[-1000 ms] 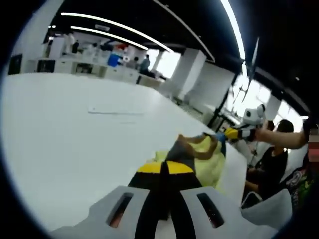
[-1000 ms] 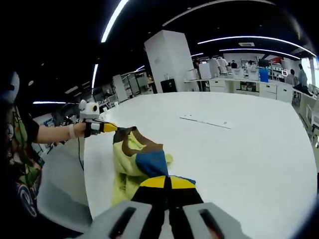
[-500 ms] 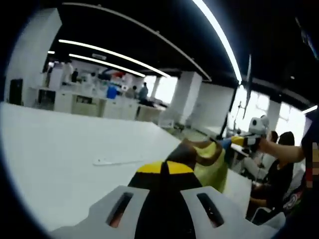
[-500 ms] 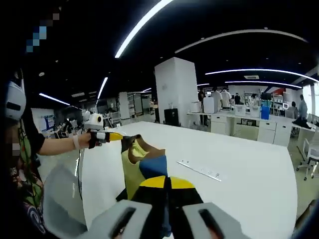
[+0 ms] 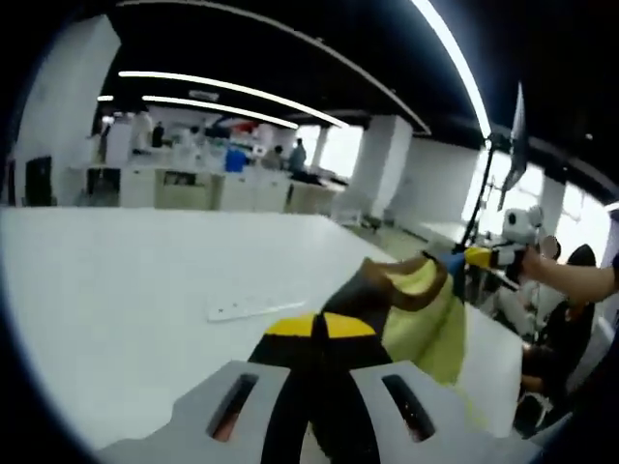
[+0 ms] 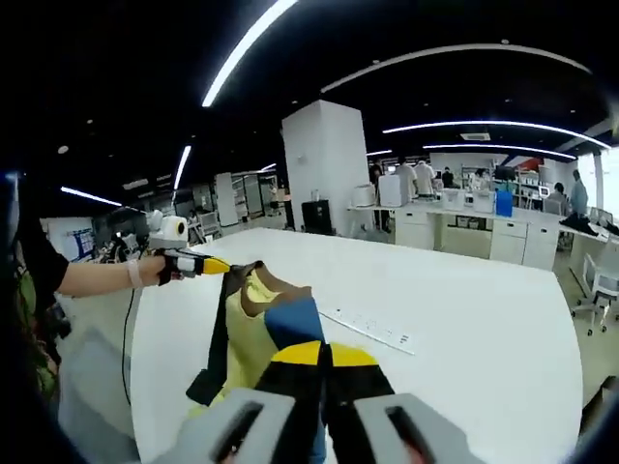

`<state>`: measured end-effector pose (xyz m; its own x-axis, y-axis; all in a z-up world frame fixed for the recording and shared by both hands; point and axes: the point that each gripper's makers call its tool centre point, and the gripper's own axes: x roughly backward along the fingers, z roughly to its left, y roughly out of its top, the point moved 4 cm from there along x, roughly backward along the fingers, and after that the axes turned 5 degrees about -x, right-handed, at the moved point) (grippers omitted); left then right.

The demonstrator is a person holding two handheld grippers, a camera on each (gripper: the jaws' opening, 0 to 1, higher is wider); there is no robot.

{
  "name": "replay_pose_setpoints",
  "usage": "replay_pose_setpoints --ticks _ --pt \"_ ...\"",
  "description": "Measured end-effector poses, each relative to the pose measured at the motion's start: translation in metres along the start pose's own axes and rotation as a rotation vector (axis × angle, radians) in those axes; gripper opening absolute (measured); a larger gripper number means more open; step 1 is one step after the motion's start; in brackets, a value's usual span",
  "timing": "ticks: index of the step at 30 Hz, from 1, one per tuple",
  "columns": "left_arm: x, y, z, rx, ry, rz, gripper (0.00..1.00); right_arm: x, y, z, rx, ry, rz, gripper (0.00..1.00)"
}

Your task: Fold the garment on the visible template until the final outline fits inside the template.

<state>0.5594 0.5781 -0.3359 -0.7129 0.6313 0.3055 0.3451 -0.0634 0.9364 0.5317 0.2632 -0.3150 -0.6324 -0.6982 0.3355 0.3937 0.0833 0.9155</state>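
Two grippers: both raised over table (image 6: 464, 319), garment (image 6: 253, 324) stretched between them
left gripper (image 5: 322, 327): clamped on garment's brown edge
right gripper (image 6: 324, 355): clenched on blue part
garment: hanging, lifted clear
template (image 6: 368, 330): white strip on table, behind garment

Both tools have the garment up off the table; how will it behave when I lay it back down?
Likely floppy: the garment sags between the left tool and right tool. Probably light, since it hangs from two small pinches. It may bunch on the white table unless spread while lowering.
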Motion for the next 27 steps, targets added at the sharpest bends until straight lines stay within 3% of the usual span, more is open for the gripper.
replay_pose_setpoints --ticks 13,21,22,27 --pt "-0.081 -0.053 0.055 0.008 0.059 0.125 0.00 -0.073 -0.051 -0.071 -0.125 -0.079 0.114 0.00" --pt "-0.109 -0.084 0.074 0.035 0.072 0.202 0.00 -0.111 -0.080 -0.101 -0.174 -0.108 0.231 0.00" --pt "-0.112 -0.091 0.075 0.052 0.067 0.232 0.00 -0.113 -0.085 -0.104 -0.183 -0.113 0.250 0.00" --pt "-0.121 -0.106 0.081 0.050 0.068 0.273 0.00 -0.126 -0.100 -0.113 -0.238 -0.128 0.289 0.00"
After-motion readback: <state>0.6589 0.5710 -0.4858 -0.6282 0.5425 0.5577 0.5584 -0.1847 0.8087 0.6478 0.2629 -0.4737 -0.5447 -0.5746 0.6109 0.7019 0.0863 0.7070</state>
